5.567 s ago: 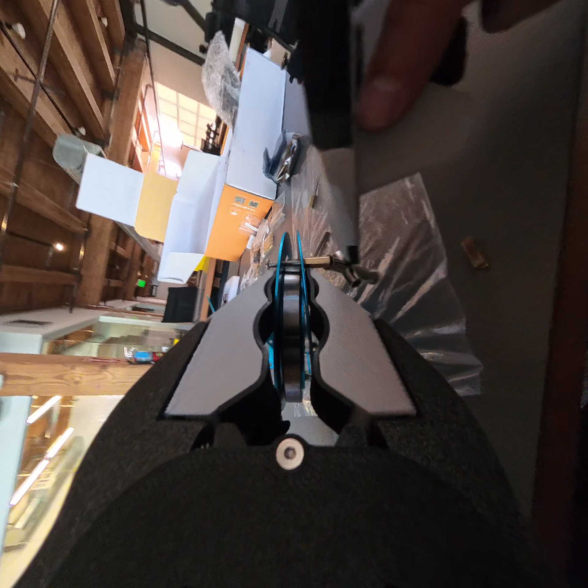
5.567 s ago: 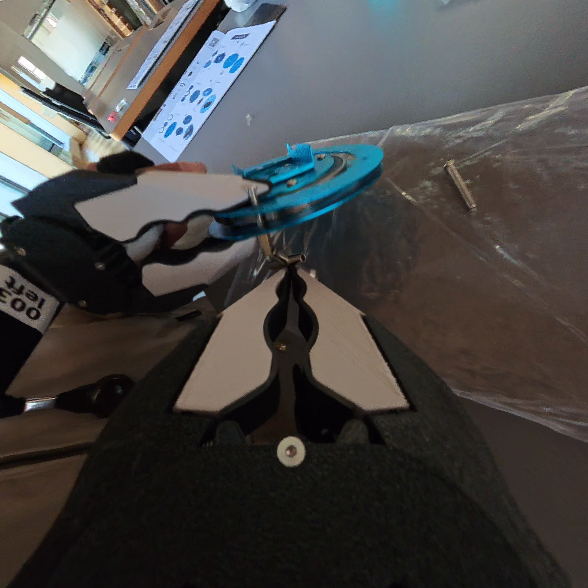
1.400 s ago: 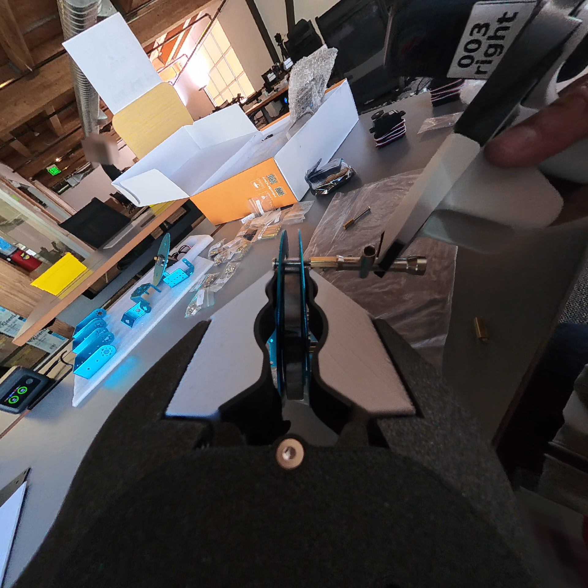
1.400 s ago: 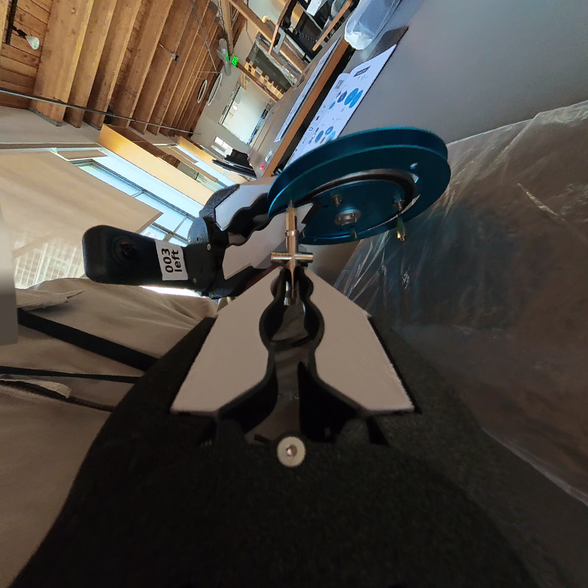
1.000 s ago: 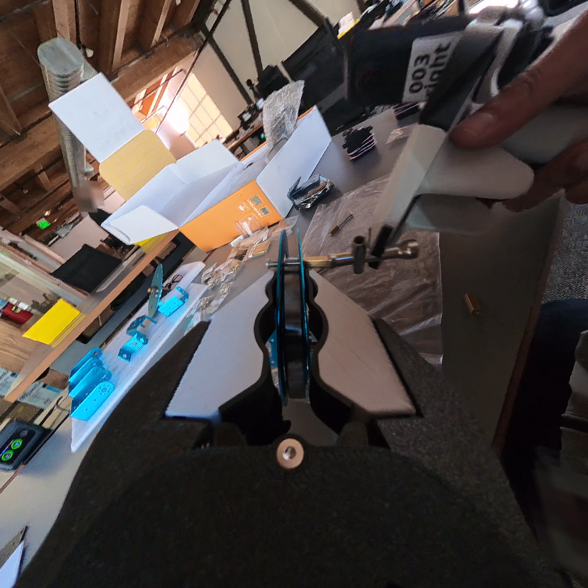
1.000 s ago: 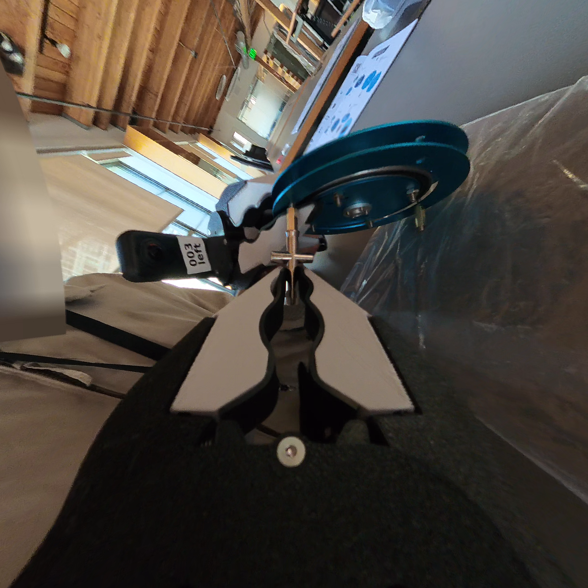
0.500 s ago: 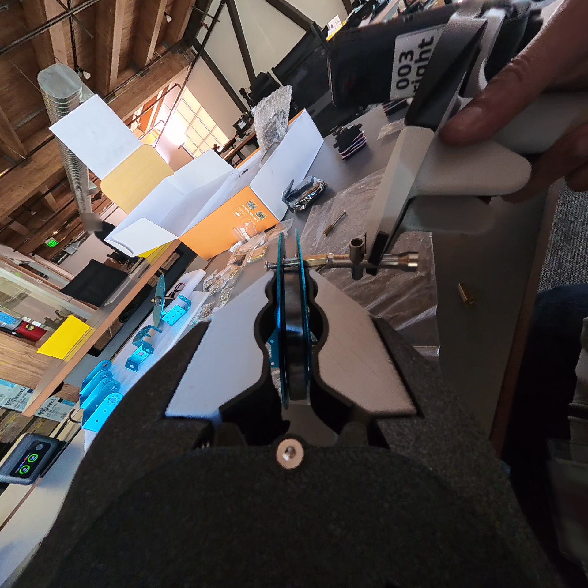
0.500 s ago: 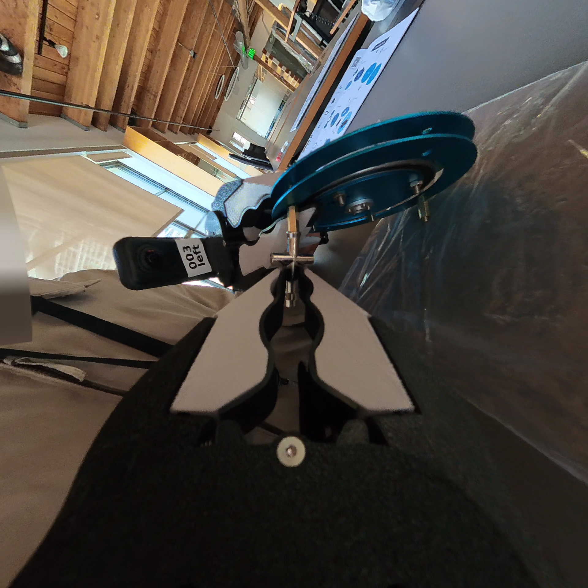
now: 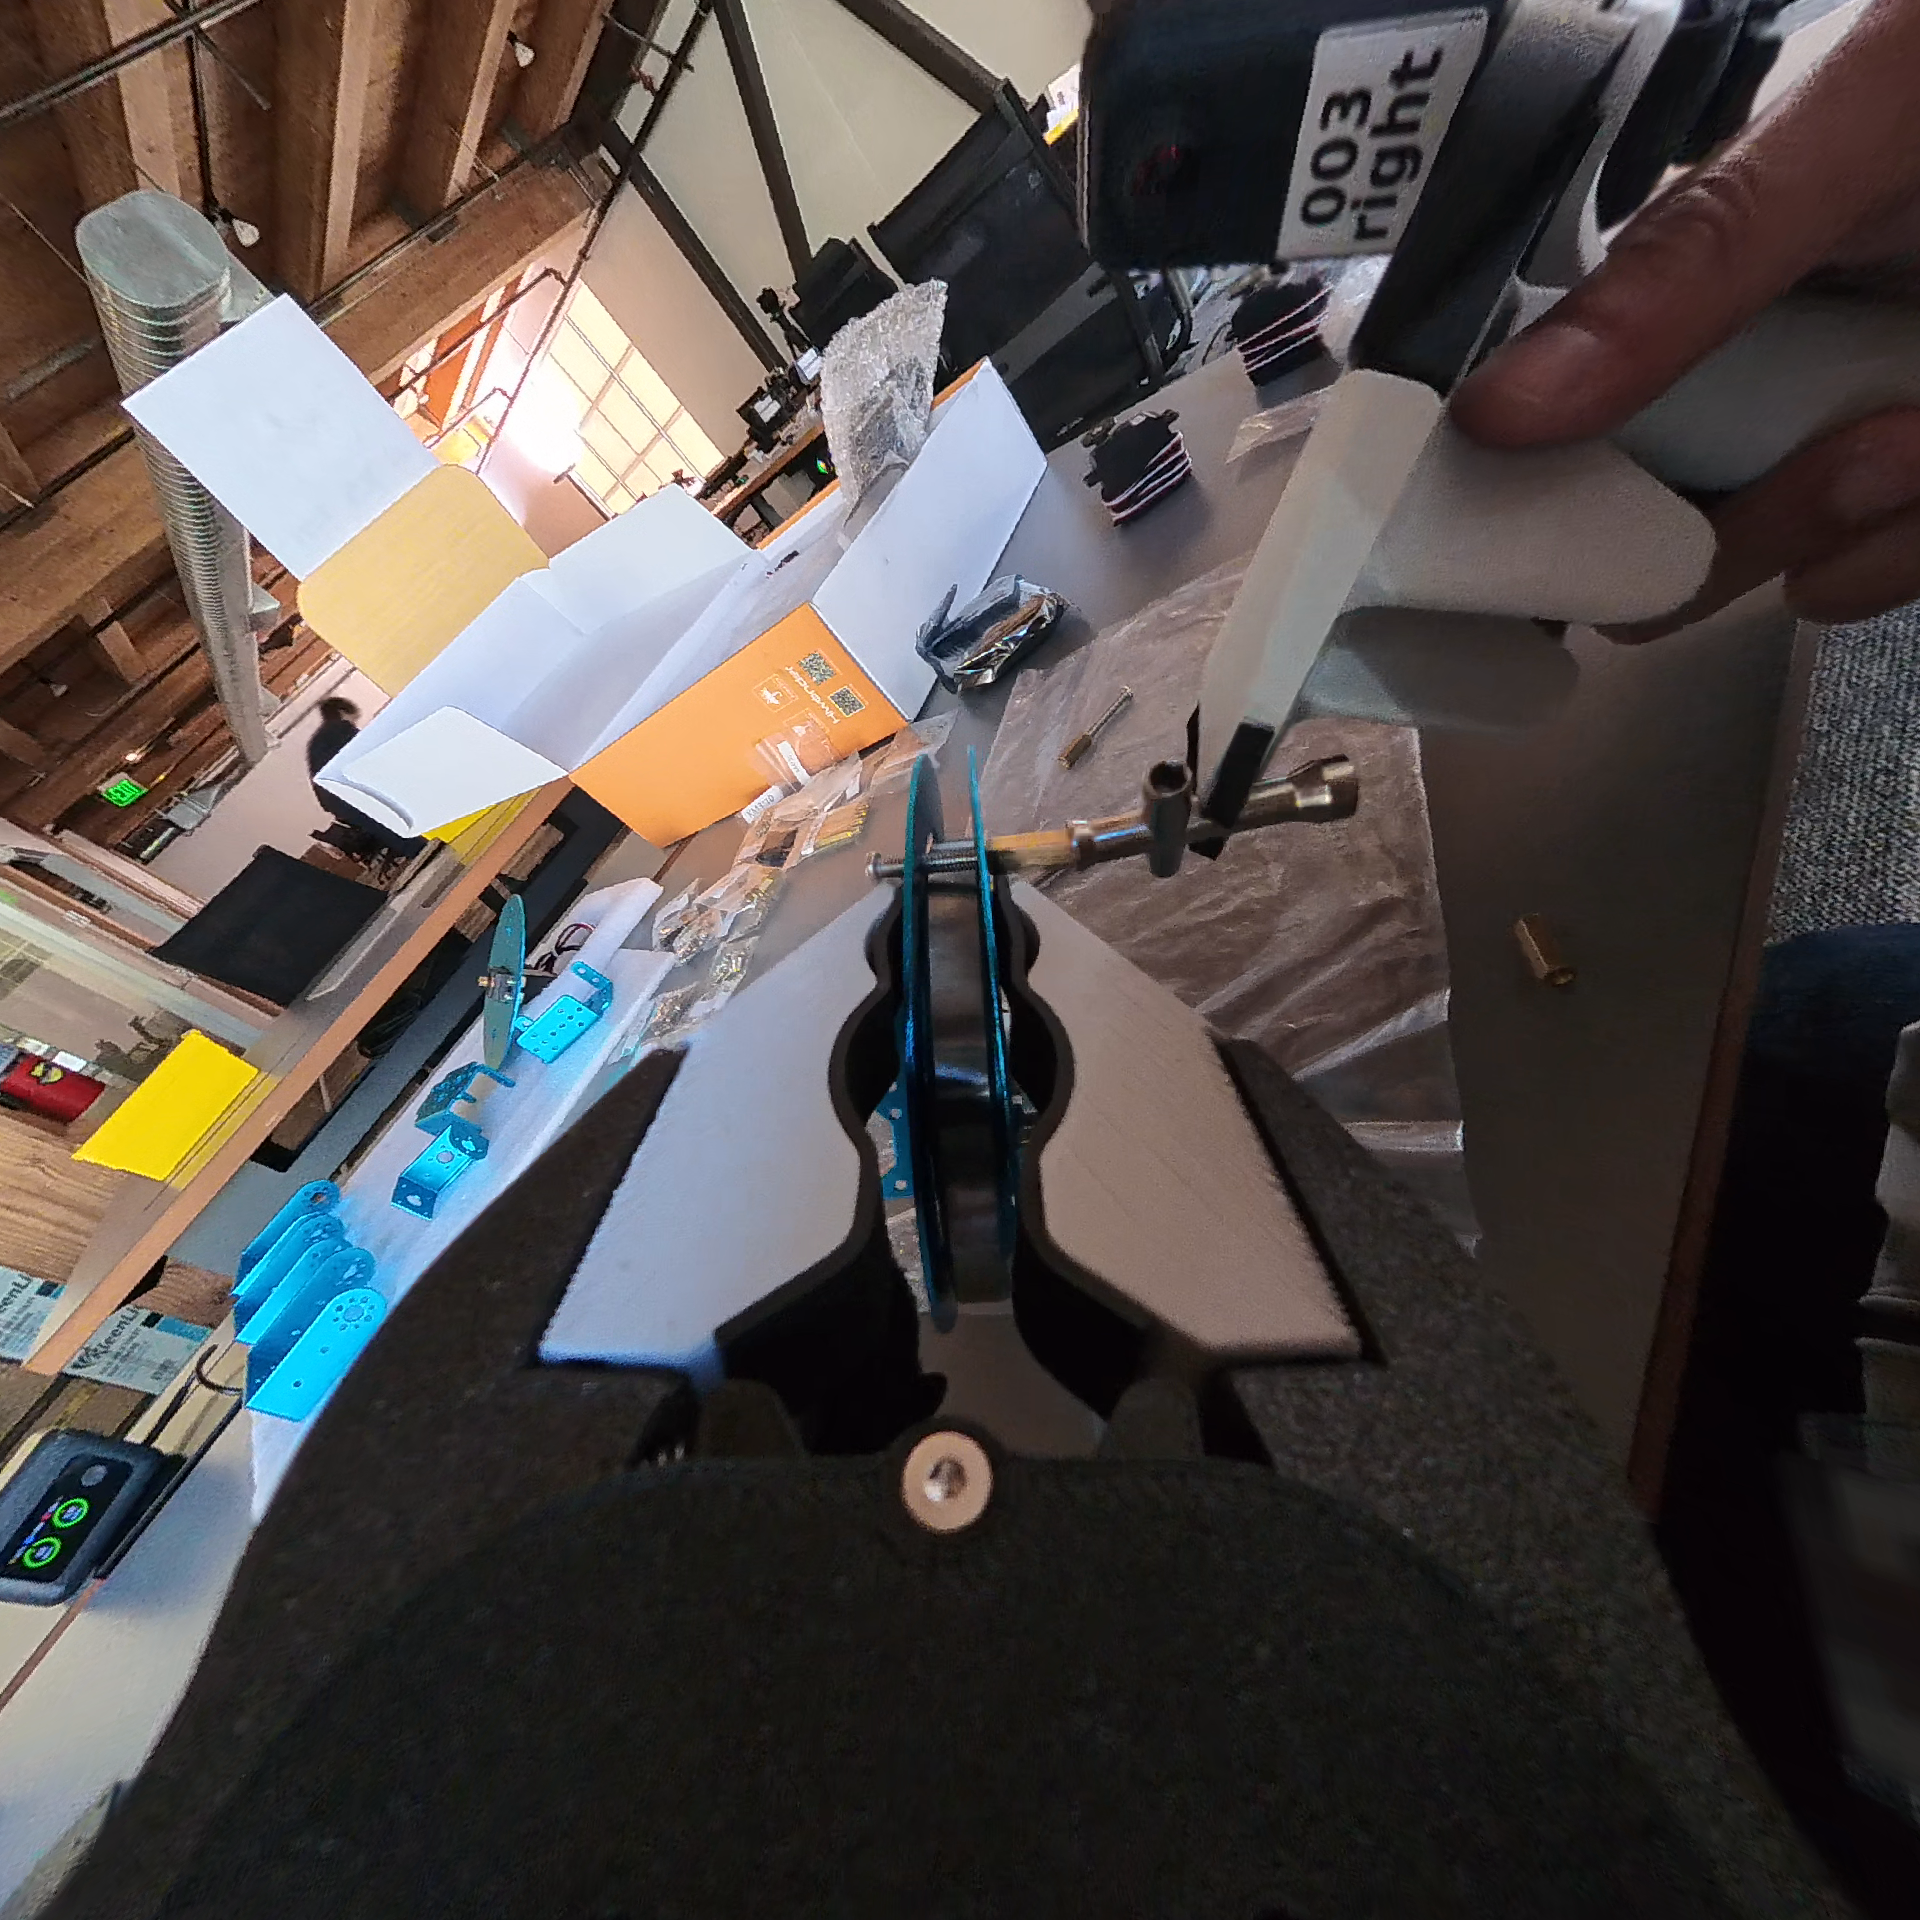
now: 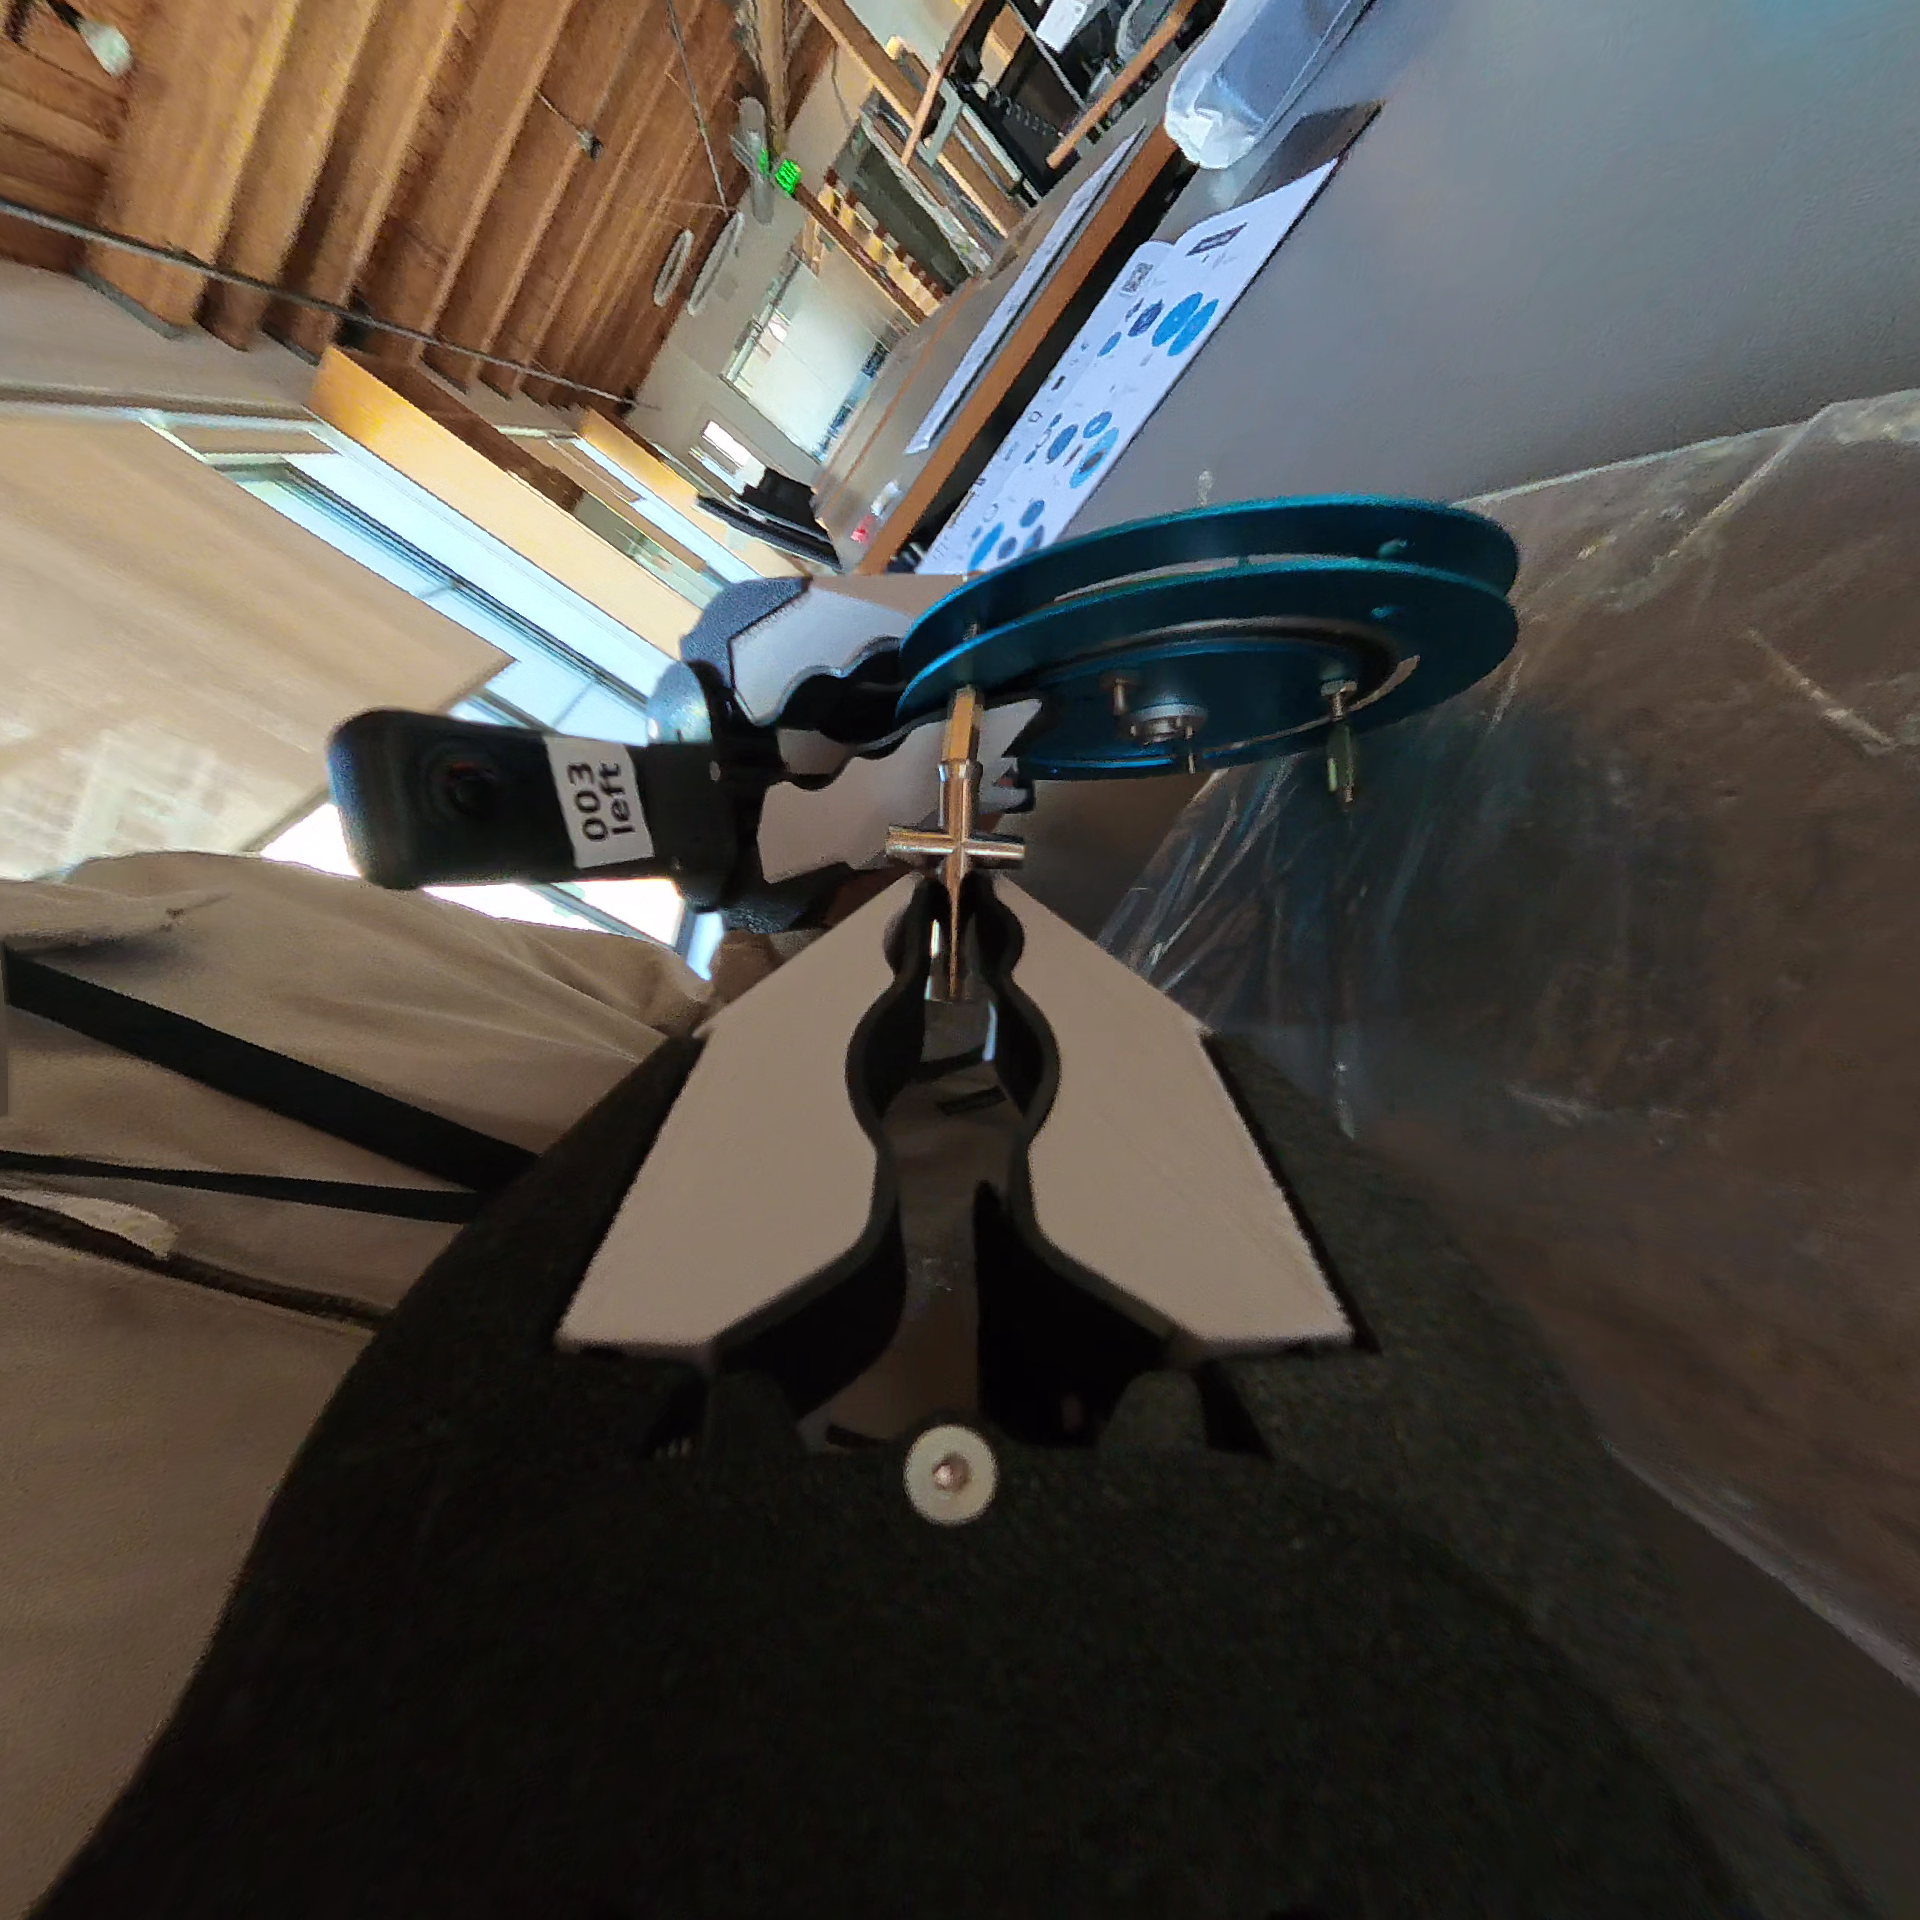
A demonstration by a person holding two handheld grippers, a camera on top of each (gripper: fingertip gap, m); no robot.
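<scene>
My left gripper is shut on a blue double-disc wheel, held edge-on above the grey table. A screw with a brass standoff sticks out of the wheel to the right. My right gripper is shut on a small silver cross-shaped socket wrench, whose tip sits on that standoff under the wheel. In the left wrist view the right gripper, held by a hand, grips the wrench. In the right wrist view the left gripper clamps the wheel's rim.
A clear plastic sheet covers the table below, with a loose brass standoff beside it. An open orange and white box, small parts bags and blue brackets lie behind. A printed sheet lies on the far table. One gripper's finger ends stand about 5 centimeters off the other's.
Both grippers have swung together from a steep sideways tilt to a more level pose. The wrench stays on the standoff and its cross handle has turned between frames.
</scene>
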